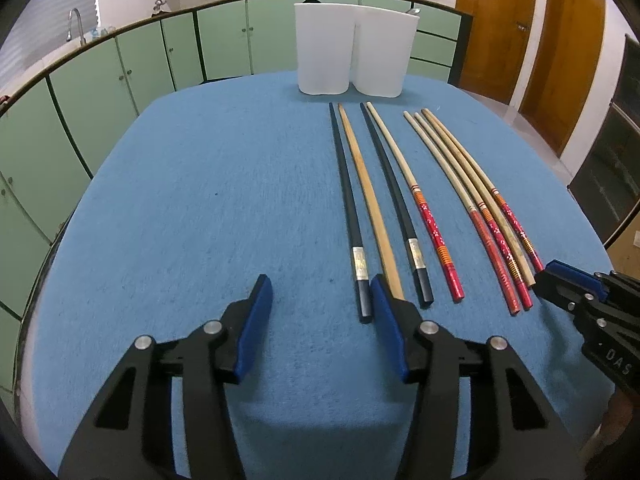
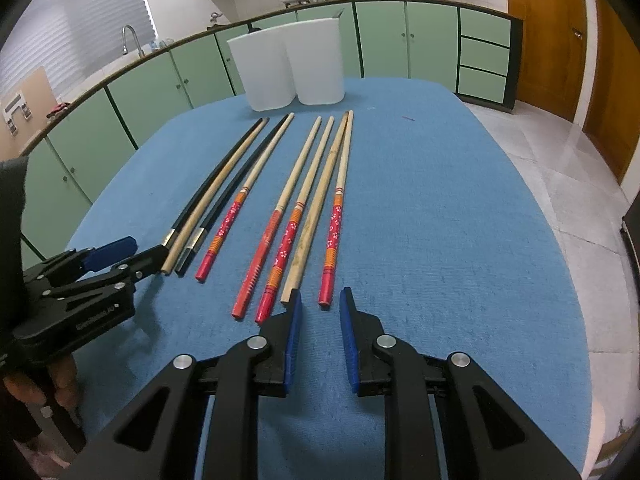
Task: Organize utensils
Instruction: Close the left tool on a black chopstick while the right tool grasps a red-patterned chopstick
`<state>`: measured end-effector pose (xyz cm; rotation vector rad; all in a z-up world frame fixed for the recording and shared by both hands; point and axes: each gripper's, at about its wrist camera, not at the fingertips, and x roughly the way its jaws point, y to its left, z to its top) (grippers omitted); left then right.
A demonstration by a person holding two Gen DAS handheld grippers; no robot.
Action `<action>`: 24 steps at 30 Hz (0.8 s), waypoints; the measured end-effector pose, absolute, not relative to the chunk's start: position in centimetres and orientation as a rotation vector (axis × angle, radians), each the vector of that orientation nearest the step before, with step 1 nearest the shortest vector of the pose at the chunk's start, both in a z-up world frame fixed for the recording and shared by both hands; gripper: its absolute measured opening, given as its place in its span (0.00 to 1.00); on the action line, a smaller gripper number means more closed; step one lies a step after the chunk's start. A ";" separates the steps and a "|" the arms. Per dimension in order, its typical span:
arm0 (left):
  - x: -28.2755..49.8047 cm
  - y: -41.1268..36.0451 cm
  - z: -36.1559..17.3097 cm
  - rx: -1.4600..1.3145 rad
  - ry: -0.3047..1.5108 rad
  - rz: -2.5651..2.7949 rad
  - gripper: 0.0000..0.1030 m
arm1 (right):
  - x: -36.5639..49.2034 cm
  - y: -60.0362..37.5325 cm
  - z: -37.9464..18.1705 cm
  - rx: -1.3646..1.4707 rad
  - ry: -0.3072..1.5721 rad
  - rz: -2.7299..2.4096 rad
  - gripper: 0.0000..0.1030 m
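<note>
Several chopsticks lie side by side on the blue cloth: two black ones (image 1: pixel 348 208), plain wooden ones (image 1: pixel 372 200) and red-handled ones (image 2: pixel 334 228). My left gripper (image 1: pixel 320 292) is open, its right finger over the near end of a plain wooden chopstick, with the leftmost black chopstick's end just inside that finger. Nothing is pressed between its pads. My right gripper (image 2: pixel 322 296) stands narrowly open, and the end of the rightmost red-handled chopstick shows in its gap, untouched by the pads. Each gripper shows in the other view: the left gripper (image 2: pixel 150 249), the right gripper (image 1: pixel 546 274).
Two white holders (image 1: pixel 324 48) (image 2: pixel 316 60) stand together at the table's far edge, a utensil tip (image 1: pixel 414 11) poking from the right one. The blue cloth (image 1: pixel 200 200) covers the table. Green cabinets and a counter run behind; wooden doors are to the right.
</note>
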<state>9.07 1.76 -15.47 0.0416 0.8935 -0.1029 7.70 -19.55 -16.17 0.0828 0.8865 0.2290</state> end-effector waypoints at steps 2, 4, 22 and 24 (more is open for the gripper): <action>9.1 1.7 -15.5 0.037 0.892 -0.106 0.43 | 7.8 -19.3 -16.2 0.066 0.877 0.220 0.19; 9.0 1.6 -15.4 0.034 0.891 -0.106 0.37 | 7.9 -19.0 -16.3 0.048 0.868 0.211 0.19; 9.2 2.0 -14.9 -0.005 0.912 -0.137 0.06 | 7.6 -19.1 -16.0 0.038 0.861 0.173 0.06; 9.2 2.2 -14.8 -0.028 0.919 -0.150 0.06 | 7.7 -19.6 -15.4 0.058 0.858 0.172 0.06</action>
